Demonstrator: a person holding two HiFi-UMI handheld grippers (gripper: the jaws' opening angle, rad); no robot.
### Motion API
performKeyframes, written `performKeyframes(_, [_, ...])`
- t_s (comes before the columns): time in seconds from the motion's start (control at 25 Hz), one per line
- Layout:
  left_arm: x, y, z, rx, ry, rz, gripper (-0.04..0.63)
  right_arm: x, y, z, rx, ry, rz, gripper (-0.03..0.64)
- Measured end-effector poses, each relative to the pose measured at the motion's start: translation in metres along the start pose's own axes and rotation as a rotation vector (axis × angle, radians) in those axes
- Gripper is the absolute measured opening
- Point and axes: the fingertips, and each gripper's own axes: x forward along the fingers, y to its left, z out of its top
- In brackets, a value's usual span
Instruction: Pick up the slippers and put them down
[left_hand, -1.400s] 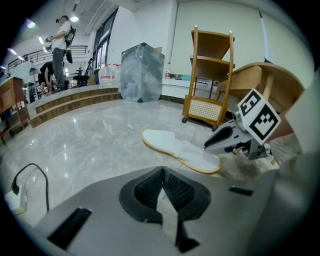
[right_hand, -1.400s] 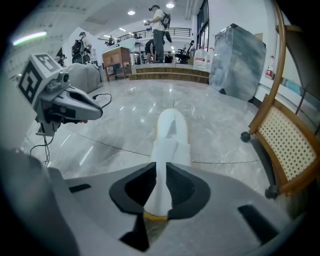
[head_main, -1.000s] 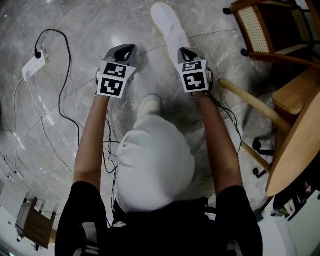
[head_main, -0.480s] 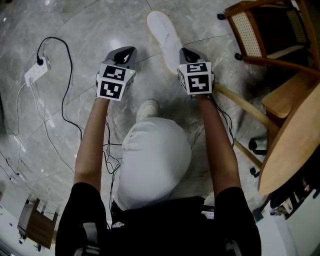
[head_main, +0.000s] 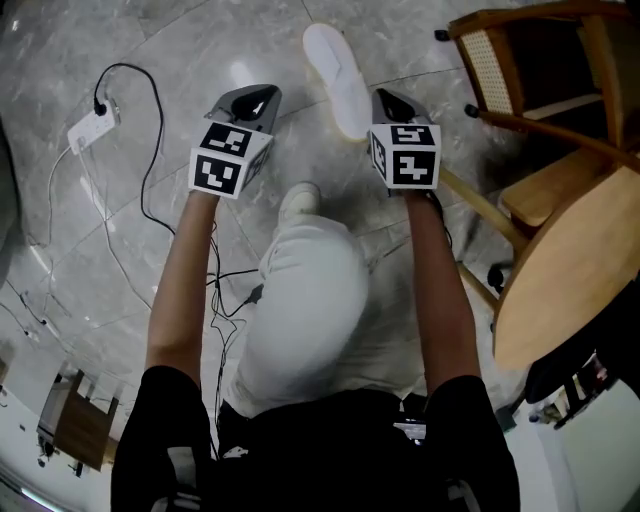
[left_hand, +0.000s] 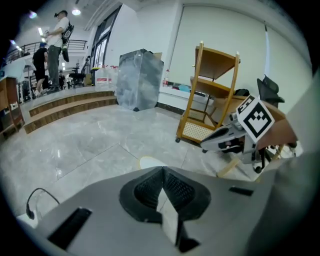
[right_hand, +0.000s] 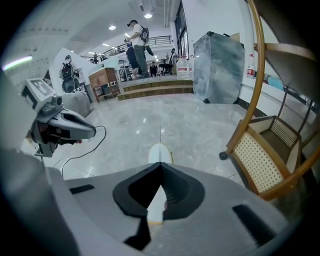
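Bearing square markers (head_main: 222, 172), left gripper (head_main: 260, 96) and right gripper (head_main: 387, 98) flank slipper (head_main: 336, 78).

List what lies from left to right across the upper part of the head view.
power strip → left gripper → white slipper → right gripper → wooden chair

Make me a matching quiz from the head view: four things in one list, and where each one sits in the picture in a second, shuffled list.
Things:
1. slipper
2. power strip
3. chair
4. table

Places:
A. right edge, halfway down
B. upper left, on the floor
C. top centre, on the floor
D. top right corner

Pairs: 1-C, 2-B, 3-D, 4-A
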Motion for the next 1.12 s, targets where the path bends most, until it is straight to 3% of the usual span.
performKeyframes(0.44, [-0.125, -0.039, 0.110, -0.060, -0.003, -0.031, 0.003, -0.156, 0.013, 0.089, 0.044, -0.025, 0.005, -0.002])
performKeyframes(0.96, [-0.275, -0.059, 0.282, -0.083, -0.065, -0.022, 0.003, -0.331, 0.026, 0.223, 0.039, -0.029, -0.006, -0.002])
performKeyframes(1.12, [-0.313, -0.071, 0.330, -0.035, -0.121, -0.014, 0.003, -0.379, 0.029, 0.261, 0.035, -0.058, 0.005, -0.002])
